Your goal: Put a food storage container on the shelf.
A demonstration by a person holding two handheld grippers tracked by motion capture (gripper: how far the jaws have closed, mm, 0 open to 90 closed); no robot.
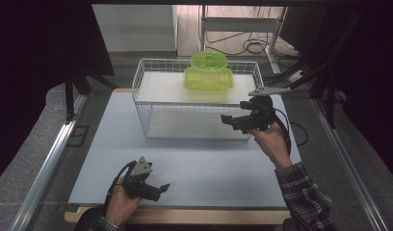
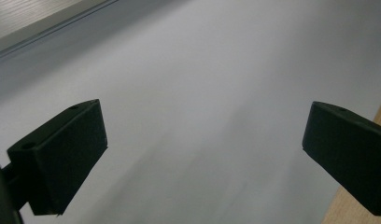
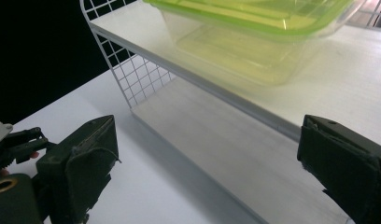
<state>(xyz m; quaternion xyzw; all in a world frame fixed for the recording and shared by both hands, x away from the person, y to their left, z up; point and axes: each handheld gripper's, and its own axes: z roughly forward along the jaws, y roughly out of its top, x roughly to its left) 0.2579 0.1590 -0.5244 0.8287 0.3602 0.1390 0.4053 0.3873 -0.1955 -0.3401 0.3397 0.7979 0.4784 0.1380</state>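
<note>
A translucent green lidded container (image 1: 208, 76) (image 3: 254, 37) rests on the upper shelf of a white wire rack (image 1: 151, 82) (image 3: 128, 74) at the table's far middle. A round green piece (image 1: 208, 59) sits on top of the container. My right gripper (image 1: 237, 114) (image 3: 207, 172) is held in the air at the rack's right front corner, open, with nothing between its jaws. Near the table's front edge at the left, my left gripper (image 1: 158, 191) (image 2: 202, 163) hovers low over the bare white tabletop, open and empty.
The rack's lower shelf (image 1: 194, 125) (image 3: 235, 154) is a bare white board. The white tabletop (image 1: 204, 168) spreads wide in front of the rack. Metal rails (image 1: 50, 159) run along both table sides. Cables (image 1: 252, 45) lie on the floor behind.
</note>
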